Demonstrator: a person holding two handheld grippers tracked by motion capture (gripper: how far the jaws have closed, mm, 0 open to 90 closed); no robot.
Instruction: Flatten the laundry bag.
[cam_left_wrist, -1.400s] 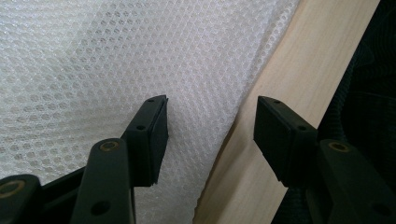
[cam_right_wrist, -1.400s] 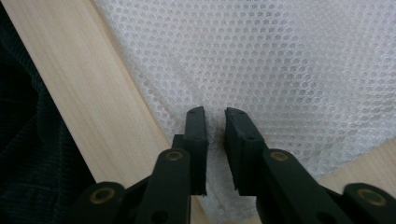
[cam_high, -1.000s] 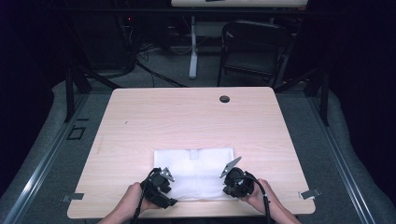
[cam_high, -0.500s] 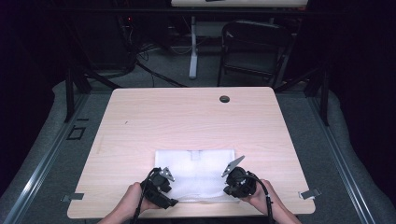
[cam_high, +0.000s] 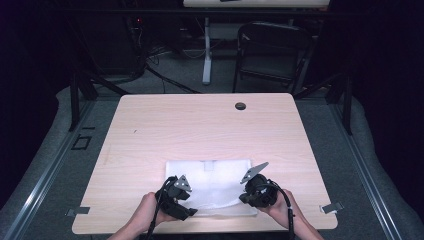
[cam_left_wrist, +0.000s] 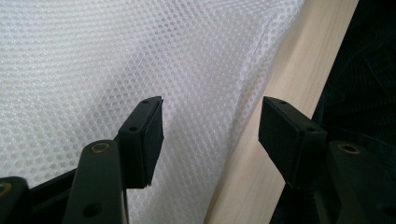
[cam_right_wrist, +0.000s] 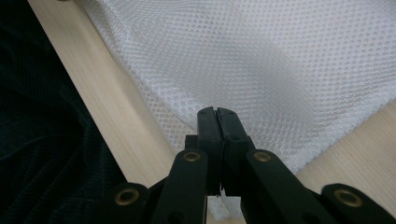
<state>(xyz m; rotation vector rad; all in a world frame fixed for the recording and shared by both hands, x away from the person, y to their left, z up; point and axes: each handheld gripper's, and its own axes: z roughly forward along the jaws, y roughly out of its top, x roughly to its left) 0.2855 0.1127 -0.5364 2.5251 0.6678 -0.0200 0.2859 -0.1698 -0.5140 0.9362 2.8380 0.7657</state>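
Flat on the wooden table (cam_high: 200, 125) near its front edge: white mesh cloth (cam_high: 210, 180), long axis left-right. Left gripper (cam_left_wrist: 210, 126) spread wide at its near edge; right gripper (cam_right_wrist: 218, 119) clenched on that edge.

Mesh cloth (cam_high: 212, 186): white, fine honeycomb-hole pattern (clearest in both gripper views). Table (cam_high: 200, 130), centre frame: pale wood grain, one dark round grommet (cam_high: 240, 106) upper right. Left gripper (cam_left_wrist: 210, 128) and right gripper (cam_right_wrist: 218, 116): black jaws, brass-coloured rivets. Floor (cam_high: 45, 150): grey carpet.
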